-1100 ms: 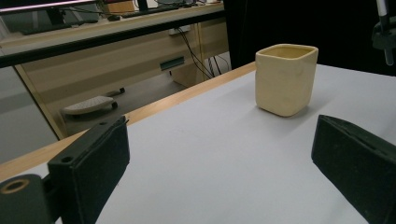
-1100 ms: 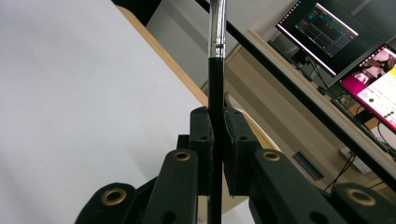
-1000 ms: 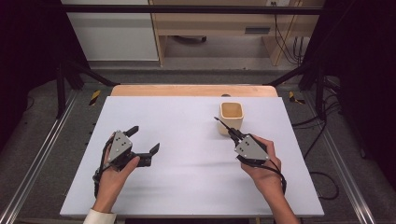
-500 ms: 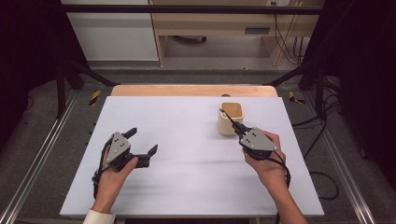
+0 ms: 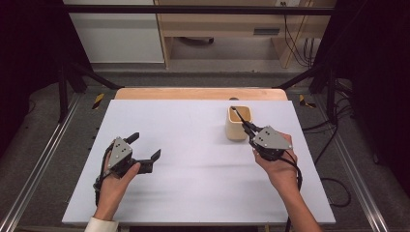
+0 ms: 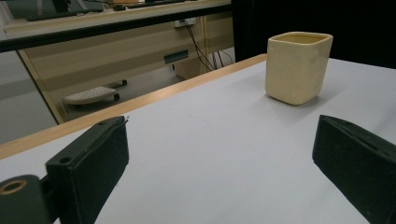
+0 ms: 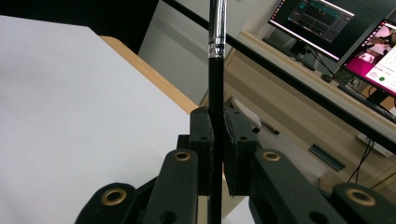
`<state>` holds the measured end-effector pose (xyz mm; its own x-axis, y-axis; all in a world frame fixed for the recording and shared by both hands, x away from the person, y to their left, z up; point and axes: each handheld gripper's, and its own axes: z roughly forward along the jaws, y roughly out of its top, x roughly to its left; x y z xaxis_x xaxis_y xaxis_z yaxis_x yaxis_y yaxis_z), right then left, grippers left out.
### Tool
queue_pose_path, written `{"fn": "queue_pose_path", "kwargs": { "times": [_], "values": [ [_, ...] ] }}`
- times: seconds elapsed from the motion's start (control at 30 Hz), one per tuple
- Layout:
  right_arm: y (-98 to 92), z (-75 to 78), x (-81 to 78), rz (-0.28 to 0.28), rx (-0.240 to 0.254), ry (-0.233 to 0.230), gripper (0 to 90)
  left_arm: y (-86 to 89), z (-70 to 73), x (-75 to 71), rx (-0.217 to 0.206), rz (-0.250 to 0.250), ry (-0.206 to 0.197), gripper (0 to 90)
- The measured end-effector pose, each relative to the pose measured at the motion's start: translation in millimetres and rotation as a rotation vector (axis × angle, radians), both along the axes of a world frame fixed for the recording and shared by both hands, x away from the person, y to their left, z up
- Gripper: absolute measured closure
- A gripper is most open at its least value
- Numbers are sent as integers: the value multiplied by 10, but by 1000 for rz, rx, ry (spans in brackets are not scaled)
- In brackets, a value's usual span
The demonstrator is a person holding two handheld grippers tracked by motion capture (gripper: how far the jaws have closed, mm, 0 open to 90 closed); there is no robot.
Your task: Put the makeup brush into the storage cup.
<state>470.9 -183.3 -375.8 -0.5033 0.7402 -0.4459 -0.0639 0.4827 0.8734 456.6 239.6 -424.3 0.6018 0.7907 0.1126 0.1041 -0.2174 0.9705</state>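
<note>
Seemingly a brush, slim black handle, metal ferrule.

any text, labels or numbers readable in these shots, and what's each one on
No text can be read.
Monitors behind the table in the right gripper view: lines of text and coloured windows on screen, too small and blurred to read.
Cream cup: plain, no label or mark.
Brush clamped in the right claw: black handle and metal ferrule, no print visible.

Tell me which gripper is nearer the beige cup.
Right. The right gripper, clamping a black brush, sits at the beige cup; the left gripper rests open across the table, well apart from it.
</note>
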Motion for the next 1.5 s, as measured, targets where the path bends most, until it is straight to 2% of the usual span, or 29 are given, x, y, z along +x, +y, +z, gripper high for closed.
{"fn": "queue_pose_path", "kwargs": {
  "times": [0.4, 0.6, 1.17, 1.5],
  "values": [
    [2, 18, 42, 2, 14, 6, 836, 20, -15, 8, -4, 0, 2, 33],
    [1, 72, 93, 6, 48, 13, 836, 33, -20, 7, -12, 3, 1, 31],
    [6, 140, 217, 4, 102, 30, 835, 39, -37, 13, -12, -1, 3, 27],
    [19, 145, 369, -7, 146, 57, 836, 66, -66, 22, -19, 4, 5, 26]
  ]
}}
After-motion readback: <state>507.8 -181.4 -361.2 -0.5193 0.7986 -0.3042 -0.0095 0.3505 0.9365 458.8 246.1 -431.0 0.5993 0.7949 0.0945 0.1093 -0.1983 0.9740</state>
